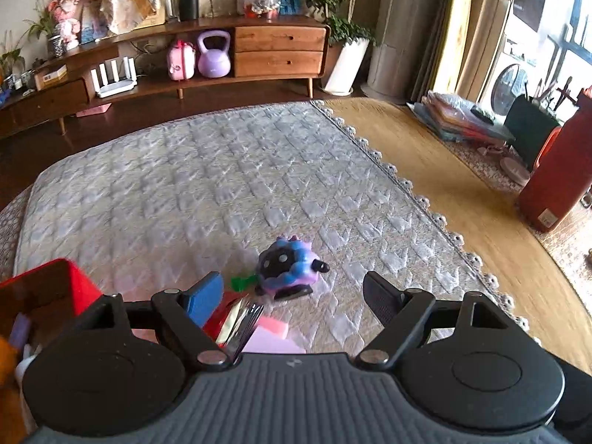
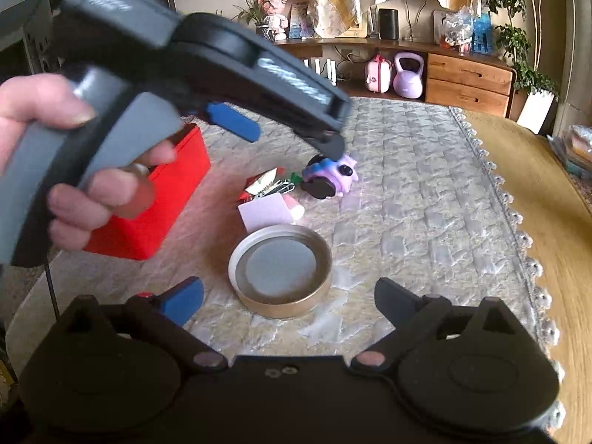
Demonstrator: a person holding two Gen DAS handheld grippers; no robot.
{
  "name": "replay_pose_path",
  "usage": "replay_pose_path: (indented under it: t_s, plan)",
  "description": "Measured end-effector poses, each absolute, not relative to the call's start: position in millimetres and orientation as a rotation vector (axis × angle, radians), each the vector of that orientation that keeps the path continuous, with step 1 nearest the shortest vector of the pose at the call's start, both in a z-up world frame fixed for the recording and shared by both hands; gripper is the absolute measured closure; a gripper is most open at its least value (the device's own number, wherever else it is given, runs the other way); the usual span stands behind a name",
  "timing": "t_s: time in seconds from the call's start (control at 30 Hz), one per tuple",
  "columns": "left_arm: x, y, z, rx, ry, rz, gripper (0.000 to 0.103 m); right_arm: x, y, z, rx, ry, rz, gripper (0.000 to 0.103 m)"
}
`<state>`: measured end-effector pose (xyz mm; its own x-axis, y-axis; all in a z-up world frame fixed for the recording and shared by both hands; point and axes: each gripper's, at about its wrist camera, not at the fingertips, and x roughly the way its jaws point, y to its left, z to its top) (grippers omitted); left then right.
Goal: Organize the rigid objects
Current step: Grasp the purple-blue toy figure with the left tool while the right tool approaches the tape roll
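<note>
Claws both spread, left claw [image 1: 292, 292] above purple toy [image 1: 288, 272], right claw [image 2: 292, 303] around tin lid [image 2: 280, 271].

We saw a pale grey quilted mat [image 1: 207, 170] with a diamond stitch pattern, a bright red box [image 2: 148, 214], and a purple-and-blue toy [image 1: 288, 270] with black spotted wheels. The round tin lid [image 2: 280, 268] was silver-grey with a gold rim, beside a pale pink card [image 2: 264, 212].
</note>
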<state>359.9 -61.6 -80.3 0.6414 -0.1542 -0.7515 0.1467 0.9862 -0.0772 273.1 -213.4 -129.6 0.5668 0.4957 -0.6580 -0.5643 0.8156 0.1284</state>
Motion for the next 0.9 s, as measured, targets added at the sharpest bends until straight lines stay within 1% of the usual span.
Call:
replay_pose_path:
  t_s: [0.07, 0.17, 0.37, 0.6, 0.9]
  plan:
    - [368.8, -67.1, -87.0, 0.004, 0.871, -0.182, 0.020, 276.7, -210.6, -133.3, -0.104, 0.747, 0.629, 0.006]
    - [381.4, -72.1, -97.5, 0.023, 0.895, -0.199, 0.020, 281.0, -204.7, -138.0, -0.120, 0.758, 0.643, 0.010]
    - [398.5, -79.3, -117.2, 0.066, 0.920, -0.191, 0.020, 287.8, -194.9, -143.7, -0.143, 0.749, 0.655, 0.014]
    - [408.3, -82.6, -133.5, 0.097, 0.927, -0.176, 0.020, 293.6, -188.5, -149.6, -0.152, 0.756, 0.659, 0.023]
    - [406.8, -85.4, -139.4, 0.126, 0.883, -0.174, 0.020, 296.9, -182.5, -153.9, -0.172, 0.747, 0.646, 0.025]
